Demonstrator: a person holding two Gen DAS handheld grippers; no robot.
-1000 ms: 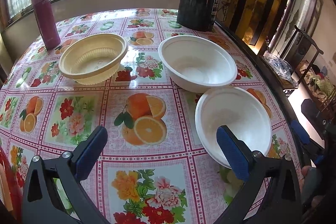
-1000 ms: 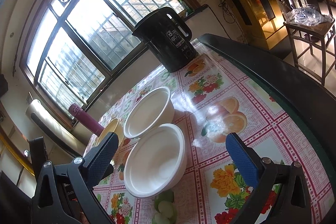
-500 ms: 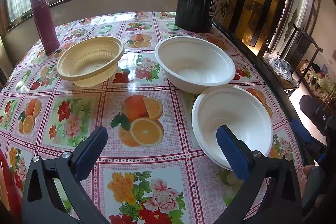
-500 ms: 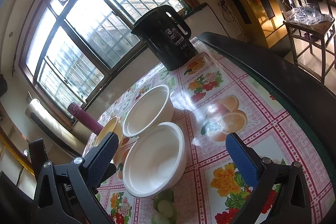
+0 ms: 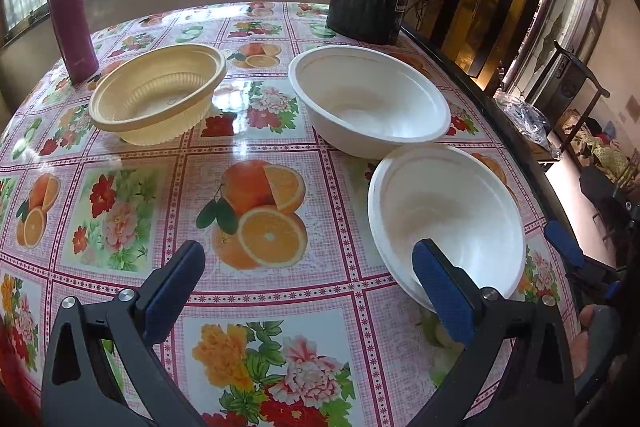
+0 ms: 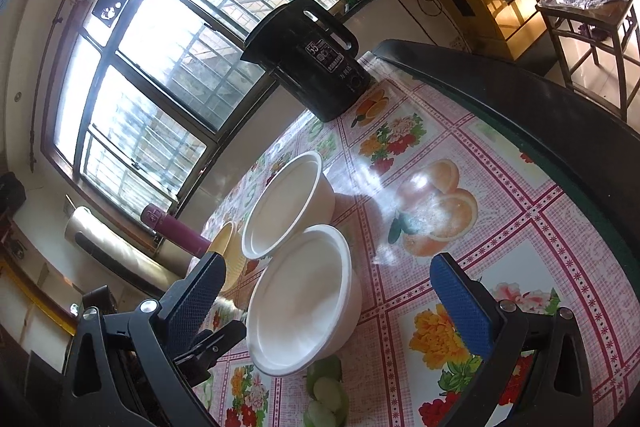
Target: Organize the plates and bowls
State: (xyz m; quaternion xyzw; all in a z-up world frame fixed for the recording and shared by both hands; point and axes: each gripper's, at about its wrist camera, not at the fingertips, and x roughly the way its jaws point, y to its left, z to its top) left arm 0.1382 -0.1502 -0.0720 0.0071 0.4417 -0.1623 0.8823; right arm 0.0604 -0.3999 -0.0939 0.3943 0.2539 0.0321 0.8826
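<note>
Both hand-held grippers, left [image 5: 308,279] and right [image 6: 326,289], hover agape and empty over the table [image 5: 132,187], approaching the near bowl [image 5: 446,223], whose rim a jaw must straddle next.

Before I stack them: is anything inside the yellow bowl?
The visible part of the yellow bowl shows only its ribbed wall and bare bottom. Its near rim hides the closest inner wall. In the right wrist view the gripper covers most of it.

two white bowls [image 5: 370,103] [image 5: 446,219] (rims touching), yellow ribbed bowl [image 5: 156,93] apart, all upright
</note>
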